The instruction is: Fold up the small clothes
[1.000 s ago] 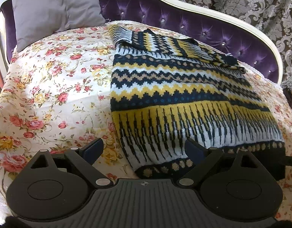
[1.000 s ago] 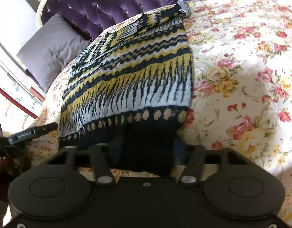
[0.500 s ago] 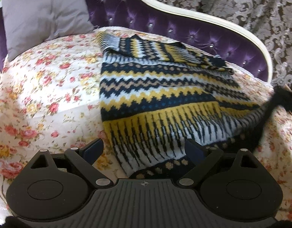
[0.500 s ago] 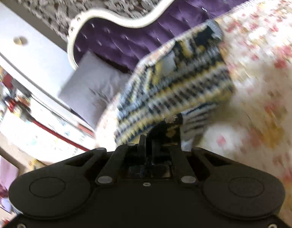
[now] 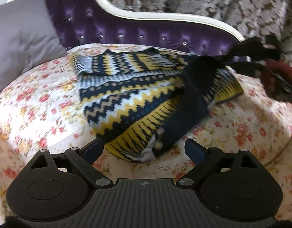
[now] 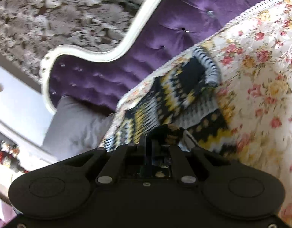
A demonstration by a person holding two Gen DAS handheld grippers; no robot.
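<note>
A knitted sweater [image 5: 127, 95] with navy, yellow and white zigzag bands lies on the floral bedspread [image 5: 41, 104]. Its black hem [image 5: 193, 102] is pulled up off the bed and stretched diagonally toward the headboard. My right gripper [image 5: 233, 57] is shut on the far end of that hem; in the right wrist view the fingers [image 6: 148, 140] pinch dark knit, with the sweater [image 6: 176, 95] beyond. My left gripper [image 5: 144, 148] hangs open just above the sweater's near corner, and nothing is pressed between its pads.
A grey pillow [image 5: 18, 38] leans at the back left against the purple tufted headboard [image 5: 127, 32] with its white frame. A hand in a dark red sleeve [image 5: 278, 76] holds the right gripper. Bare bedspread lies on both sides of the sweater.
The right gripper shut on the black hem, then lifted and carried it toward the headboard, so that side rose and folded over. The left gripper stayed open and rolled a little.
</note>
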